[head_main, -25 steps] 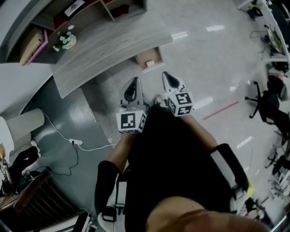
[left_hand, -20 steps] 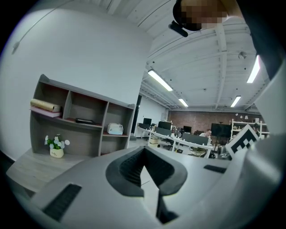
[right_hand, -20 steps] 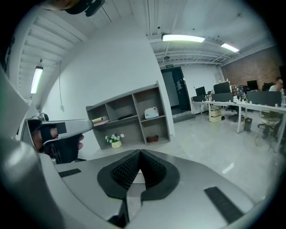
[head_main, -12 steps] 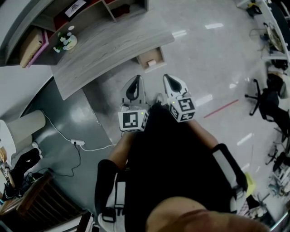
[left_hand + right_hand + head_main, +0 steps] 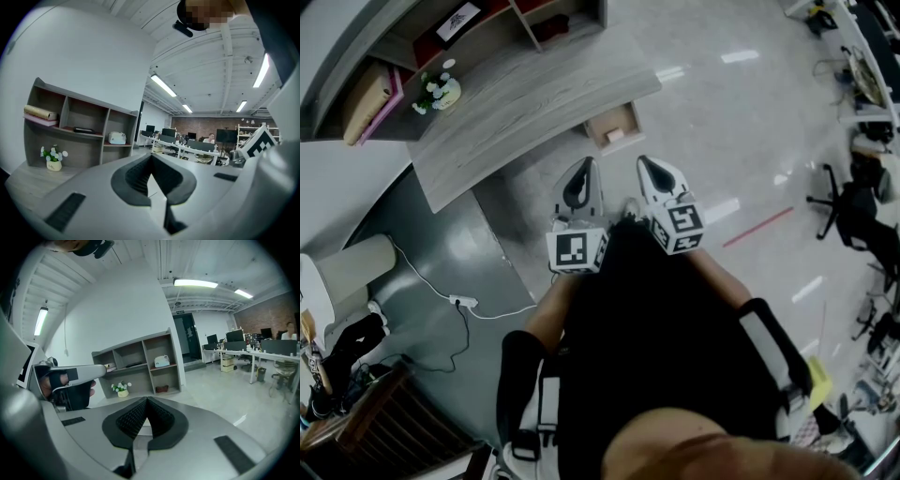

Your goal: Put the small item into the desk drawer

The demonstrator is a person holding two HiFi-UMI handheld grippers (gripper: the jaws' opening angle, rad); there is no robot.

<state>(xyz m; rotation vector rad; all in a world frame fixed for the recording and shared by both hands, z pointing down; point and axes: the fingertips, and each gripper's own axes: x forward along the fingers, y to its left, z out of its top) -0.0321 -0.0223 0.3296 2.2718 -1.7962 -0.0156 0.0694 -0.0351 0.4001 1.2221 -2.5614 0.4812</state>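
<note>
A grey wooden desk [image 5: 525,98] stands ahead of me at the upper left. Its small drawer [image 5: 612,125] hangs open at the near edge, and a small pale item [image 5: 616,135] lies inside. My left gripper [image 5: 579,174] and right gripper [image 5: 650,169] are side by side close to my body, short of the drawer and touching nothing. Both are shut and empty. In the left gripper view the jaw tips of the left gripper [image 5: 151,157] meet. The right gripper [image 5: 146,400] looks the same in its own view, with the shelf unit [image 5: 140,364] beyond.
The shelf unit [image 5: 478,23] stands behind the desk, with a flower pot [image 5: 438,89] on the desk top. A power strip and cable [image 5: 461,302] lie on the floor at the left. An office chair [image 5: 844,211] and other desks are at the right, past a red floor line [image 5: 757,228].
Both grippers stay shut and have shifted only slightly to the right. The desk and the open drawer have barely drifted in the view.
</note>
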